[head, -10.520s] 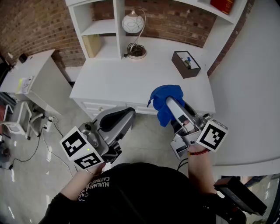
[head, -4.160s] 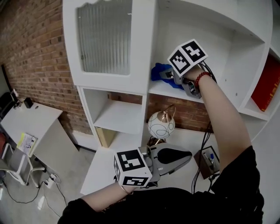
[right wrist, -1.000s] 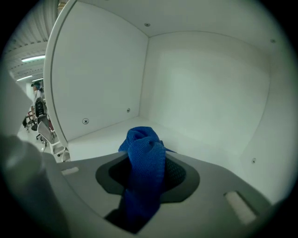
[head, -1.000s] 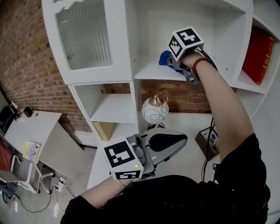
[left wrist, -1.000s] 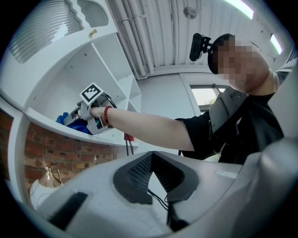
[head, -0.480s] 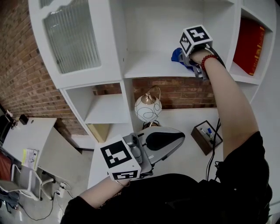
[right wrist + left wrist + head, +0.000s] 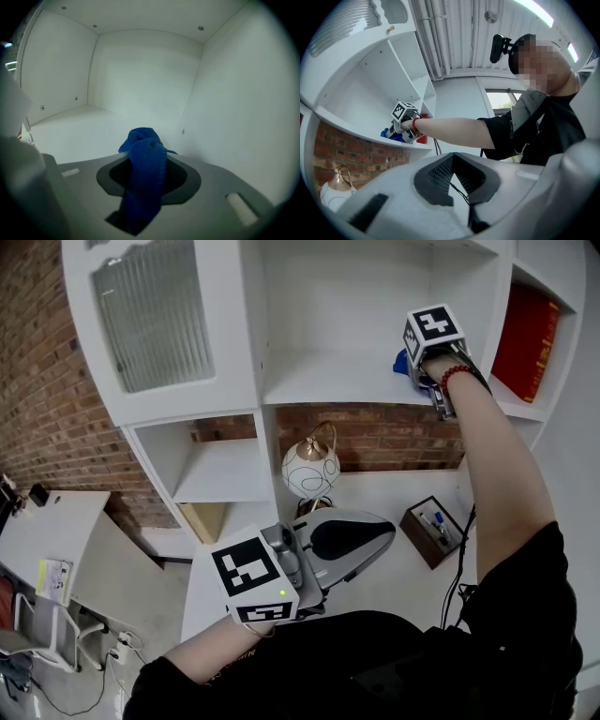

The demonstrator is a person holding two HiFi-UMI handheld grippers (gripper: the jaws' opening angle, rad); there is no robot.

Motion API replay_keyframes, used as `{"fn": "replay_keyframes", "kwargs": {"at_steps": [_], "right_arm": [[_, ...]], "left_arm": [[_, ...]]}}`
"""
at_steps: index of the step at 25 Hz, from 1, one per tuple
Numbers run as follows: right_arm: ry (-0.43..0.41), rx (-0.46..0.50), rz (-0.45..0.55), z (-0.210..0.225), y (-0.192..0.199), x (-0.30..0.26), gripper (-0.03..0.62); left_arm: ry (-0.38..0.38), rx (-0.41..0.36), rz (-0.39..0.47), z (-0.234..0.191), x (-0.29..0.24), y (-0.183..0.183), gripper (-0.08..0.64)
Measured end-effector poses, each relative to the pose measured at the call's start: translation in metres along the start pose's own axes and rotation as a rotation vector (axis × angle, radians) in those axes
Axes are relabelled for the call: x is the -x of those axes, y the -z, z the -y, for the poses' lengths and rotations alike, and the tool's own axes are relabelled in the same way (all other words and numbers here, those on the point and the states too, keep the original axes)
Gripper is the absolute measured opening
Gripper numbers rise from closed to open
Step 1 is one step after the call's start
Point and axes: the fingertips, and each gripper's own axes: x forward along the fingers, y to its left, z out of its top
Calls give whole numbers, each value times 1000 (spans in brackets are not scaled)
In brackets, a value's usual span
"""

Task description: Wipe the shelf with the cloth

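Closest to the body, the left gripper is held low at waist level. Its jaws are together with nothing between them. It has no part in the wiping, so it is kept clear of the reaching arm.

Above it, the right arm stretches up into the upper open bay, since the board to be cleaned sits high. The right gripper is clamped on the blue cloth. The cloth runs up through the jaws and bunches in a wad beyond their tips, so that fabric rather than plastic meets the surface.

That wad sits at the right end of the shelf, close to the bay's right wall. It is probably pressing on the board, though the marker cube hides the contact from the head view. By my reading, this is the far-right limit of a wiping stroke, with the long bare stretch to the left open for the return. Beyond the wall, a red book stands in the next bay, out of the cloth's way.
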Motion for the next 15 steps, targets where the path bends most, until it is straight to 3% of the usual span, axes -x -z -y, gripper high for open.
{"fn": "replay_keyframes", "kwargs": {"at_steps": [4, 7, 9, 11, 15], "right_arm": [[75, -36, -7, 17, 9, 6, 144], [73, -113, 2, 23, 11, 7, 144], [33, -81, 17, 13, 2, 10, 146], [-95, 13, 101, -29, -24, 19, 146], [-471, 176, 275, -172, -73, 52, 147]], "left_arm": [[-11, -5, 9, 7, 11, -4, -2], [-34, -18, 11, 11, 21, -9, -2], [-57, -22, 9, 12, 29, -11, -2], [-85, -11, 9, 11, 37, -10, -2], [-124, 6, -4, 13, 50, -11, -2]]}}
